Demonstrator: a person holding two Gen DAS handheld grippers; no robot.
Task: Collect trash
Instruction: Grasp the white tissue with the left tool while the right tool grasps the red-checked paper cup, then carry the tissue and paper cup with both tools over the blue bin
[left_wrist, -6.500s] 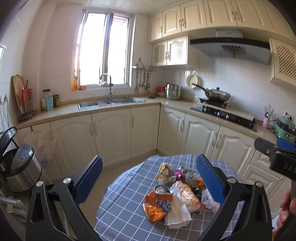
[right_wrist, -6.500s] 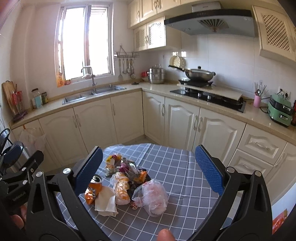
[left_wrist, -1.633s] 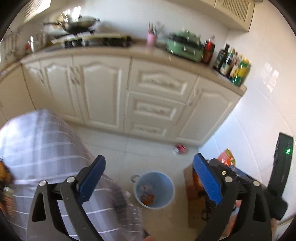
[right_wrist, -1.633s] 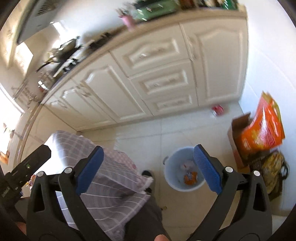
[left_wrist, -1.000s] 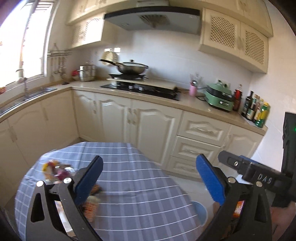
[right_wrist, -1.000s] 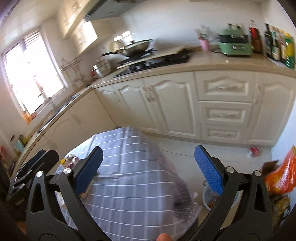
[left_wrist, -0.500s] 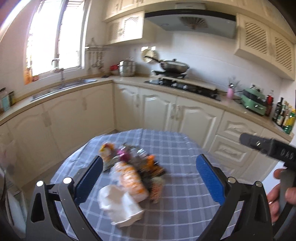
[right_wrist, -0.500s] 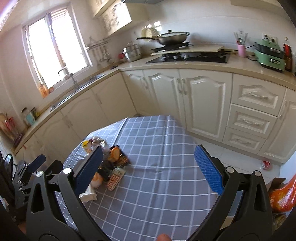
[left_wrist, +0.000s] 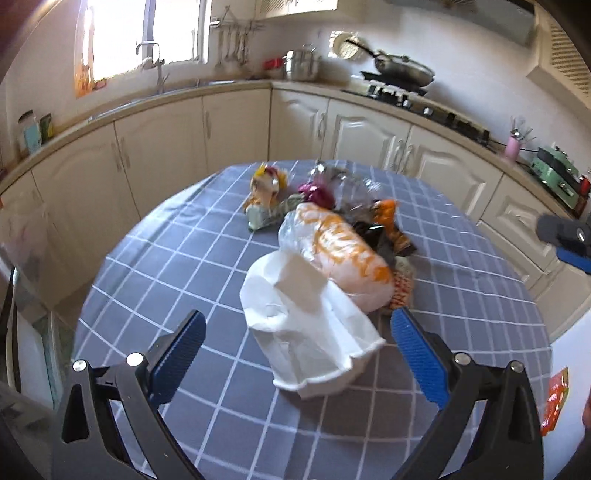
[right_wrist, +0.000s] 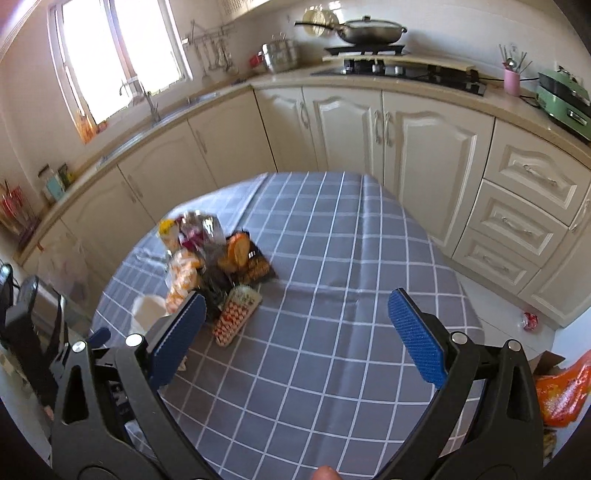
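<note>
A heap of trash lies on the round table with the blue checked cloth (left_wrist: 177, 266). Nearest in the left wrist view is a crumpled white tissue (left_wrist: 306, 317), and behind it a clear bag with orange print (left_wrist: 340, 251) and several snack wrappers (left_wrist: 266, 184). My left gripper (left_wrist: 295, 350) is open, its blue pads on either side of the tissue's near end. In the right wrist view the same heap (right_wrist: 218, 258) lies at the left of the cloth (right_wrist: 332, 332). My right gripper (right_wrist: 295, 332) is open over bare cloth with nothing between its pads.
Cream cabinets and a counter run behind the table, with a sink (left_wrist: 155, 92) at the left and a hob with a wok (right_wrist: 369, 33) at the right. On the floor at the right are a red can (right_wrist: 530, 319) and an orange bag (right_wrist: 561, 395).
Both grippers have swung back from the blue bin on the floor to the table. The left has closed in on the white tissue. Both stay open.
</note>
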